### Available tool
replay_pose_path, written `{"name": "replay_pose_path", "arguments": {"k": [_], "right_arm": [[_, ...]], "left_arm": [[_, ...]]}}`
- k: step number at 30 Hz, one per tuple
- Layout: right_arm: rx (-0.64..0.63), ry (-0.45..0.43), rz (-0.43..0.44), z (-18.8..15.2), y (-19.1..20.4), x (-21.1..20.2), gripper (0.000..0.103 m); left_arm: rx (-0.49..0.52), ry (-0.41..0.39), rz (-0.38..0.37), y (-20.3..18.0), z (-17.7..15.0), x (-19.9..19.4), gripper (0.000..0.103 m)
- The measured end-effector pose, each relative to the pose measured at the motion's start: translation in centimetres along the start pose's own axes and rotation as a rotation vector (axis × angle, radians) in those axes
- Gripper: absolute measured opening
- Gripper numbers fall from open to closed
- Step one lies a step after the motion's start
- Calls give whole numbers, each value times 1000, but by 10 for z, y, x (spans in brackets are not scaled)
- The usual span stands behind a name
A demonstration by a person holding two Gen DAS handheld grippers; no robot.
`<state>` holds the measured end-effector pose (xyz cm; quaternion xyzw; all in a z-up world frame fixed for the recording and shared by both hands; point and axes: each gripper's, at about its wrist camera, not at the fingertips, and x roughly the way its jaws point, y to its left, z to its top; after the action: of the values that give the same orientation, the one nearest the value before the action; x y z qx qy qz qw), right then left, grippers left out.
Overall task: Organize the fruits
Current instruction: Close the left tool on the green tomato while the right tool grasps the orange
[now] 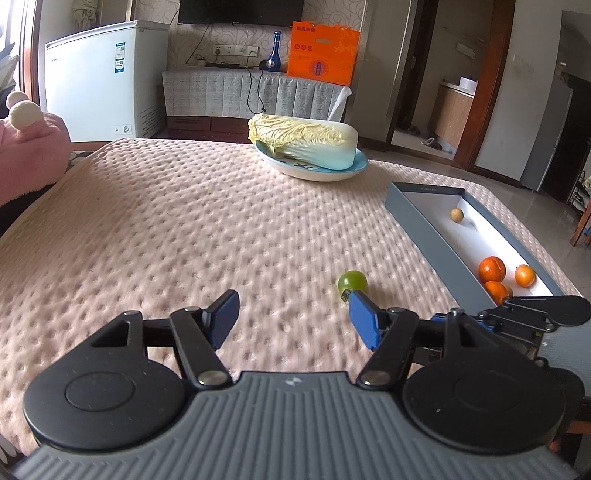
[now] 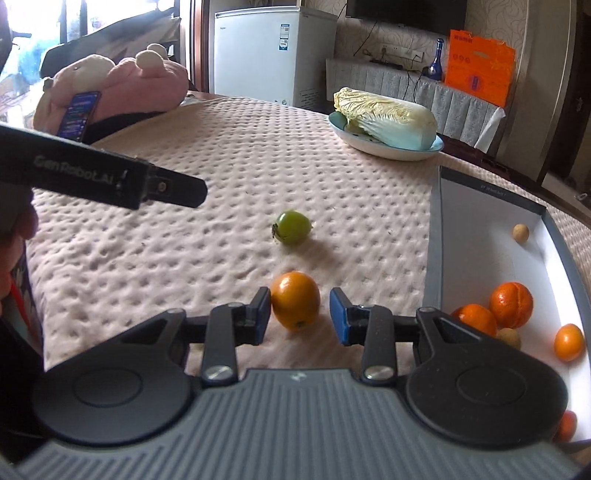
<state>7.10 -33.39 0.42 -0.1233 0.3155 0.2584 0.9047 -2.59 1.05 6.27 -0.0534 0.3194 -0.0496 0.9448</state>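
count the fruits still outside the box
2: a green tomato lying on the table, and an orange fruit between the right gripper fingers. The table's near part is blocked from view, so more may be hidden.

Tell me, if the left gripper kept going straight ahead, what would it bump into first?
Probably nothing but the quilted tablecloth: the left gripper points at bare cloth. The green tomato sits just beside its right jaw, though depth is unclear.

A lived-in home is being shown, a living or dining room. A table (image 1: 184, 229) is being covered by a quilted pink cloth; a chest freezer (image 1: 99, 77) and a wall TV (image 1: 240, 11) are being seen behind it, a cabbage (image 1: 306, 142) is being kept on a plate (image 1: 354, 168), and a kitchen is being glimpsed through a doorway (image 1: 447, 99).
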Motion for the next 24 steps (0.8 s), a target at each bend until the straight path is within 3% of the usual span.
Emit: {"name": "replay_pose_path", "arguments": {"k": [7,8,16,21,24], "right_arm": [[12,23,2,1,7,15,37],[27,23,10,2,6,13,34],[80,15,61,0,-5,-13,34],[85,13,88,-3,-11,-27,34],[73,29,98,-7,-10,-30,34]], "left_arm": [[42,22,-1,-8,2,18,71],[47,24,-2,-10,2,21,71],[79,35,-20,-24,6,47,71],[75,52,7,-30,7,76,71],[66,47,-20,-35,9,87,73]]}}
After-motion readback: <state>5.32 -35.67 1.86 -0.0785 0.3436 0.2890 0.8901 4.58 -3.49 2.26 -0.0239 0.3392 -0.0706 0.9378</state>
